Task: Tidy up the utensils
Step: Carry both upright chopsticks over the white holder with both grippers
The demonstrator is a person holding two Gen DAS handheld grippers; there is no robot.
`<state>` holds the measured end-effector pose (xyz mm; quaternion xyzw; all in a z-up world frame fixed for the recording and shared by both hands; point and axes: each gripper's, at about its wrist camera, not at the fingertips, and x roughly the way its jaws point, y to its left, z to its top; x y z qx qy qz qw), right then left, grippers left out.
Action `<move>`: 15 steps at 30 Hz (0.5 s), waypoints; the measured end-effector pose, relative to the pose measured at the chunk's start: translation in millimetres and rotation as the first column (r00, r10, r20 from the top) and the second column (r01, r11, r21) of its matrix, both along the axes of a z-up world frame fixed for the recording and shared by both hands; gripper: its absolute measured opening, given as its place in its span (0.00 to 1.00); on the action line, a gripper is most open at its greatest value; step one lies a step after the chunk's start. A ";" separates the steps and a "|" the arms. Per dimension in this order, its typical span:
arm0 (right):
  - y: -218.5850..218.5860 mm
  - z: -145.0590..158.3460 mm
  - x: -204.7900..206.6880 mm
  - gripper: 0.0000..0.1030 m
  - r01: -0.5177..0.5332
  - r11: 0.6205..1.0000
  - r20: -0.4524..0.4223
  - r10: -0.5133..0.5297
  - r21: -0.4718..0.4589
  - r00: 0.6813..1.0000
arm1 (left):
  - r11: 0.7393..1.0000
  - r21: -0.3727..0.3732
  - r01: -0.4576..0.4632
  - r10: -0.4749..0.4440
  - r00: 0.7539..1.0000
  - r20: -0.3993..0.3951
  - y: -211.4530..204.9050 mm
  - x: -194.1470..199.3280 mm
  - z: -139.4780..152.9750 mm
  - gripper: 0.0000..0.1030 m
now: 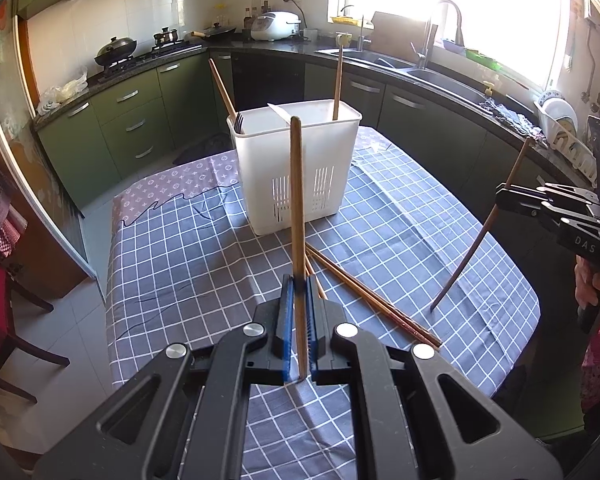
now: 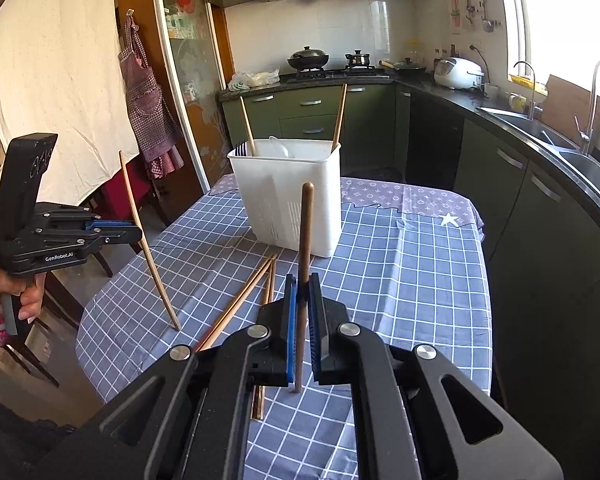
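A white utensil holder stands on the checked tablecloth and holds two wooden sticks, dark forks and a white spoon. My left gripper is shut on a light wooden chopstick, held upright with its tip near the cloth; it also shows in the right wrist view. My right gripper is shut on a darker wooden chopstick, held upright; it also shows in the left wrist view. Several more chopsticks lie on the cloth in front of the holder.
The table stands in a kitchen with green cabinets. A sink and tap run along the right counter, a stove with pans at the back. A chair stands left of the table.
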<state>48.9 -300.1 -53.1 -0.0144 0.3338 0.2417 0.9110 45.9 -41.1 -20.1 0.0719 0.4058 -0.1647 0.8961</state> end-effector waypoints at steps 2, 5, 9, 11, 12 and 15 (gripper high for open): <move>0.0 -0.3 0.0 0.06 0.000 1.000 0.001 0.000 -0.003 1.000 | 1.000 0.000 0.002 -0.002 1.000 0.002 -0.5 0.0 1.9 0.06; -1.2 -0.6 0.0 0.06 0.000 1.000 -0.001 0.000 0.000 1.000 | 1.000 -0.002 0.005 -0.005 1.000 0.011 -1.5 0.2 6.2 0.06; -4.7 -2.1 0.0 0.06 0.006 1.000 -0.001 -0.006 0.004 1.000 | 1.000 -0.007 0.009 -0.009 1.000 0.029 -3.6 3.5 18.1 0.06; -5.9 -2.3 -0.4 0.06 0.008 1.000 0.000 -0.008 0.005 1.000 | 1.000 -0.004 0.015 -0.014 0.999 0.041 -5.8 6.7 27.1 0.06; -6.2 -2.2 -0.7 0.06 0.008 1.000 -0.001 -0.008 0.006 1.000 | 1.000 -0.002 0.018 -0.018 0.999 0.046 -7.4 8.4 32.2 0.06; -6.5 -2.3 -1.6 0.06 0.008 1.000 0.002 -0.008 0.007 1.000 | 0.999 -0.003 0.032 -0.032 0.998 0.056 -11.1 16.8 49.9 0.06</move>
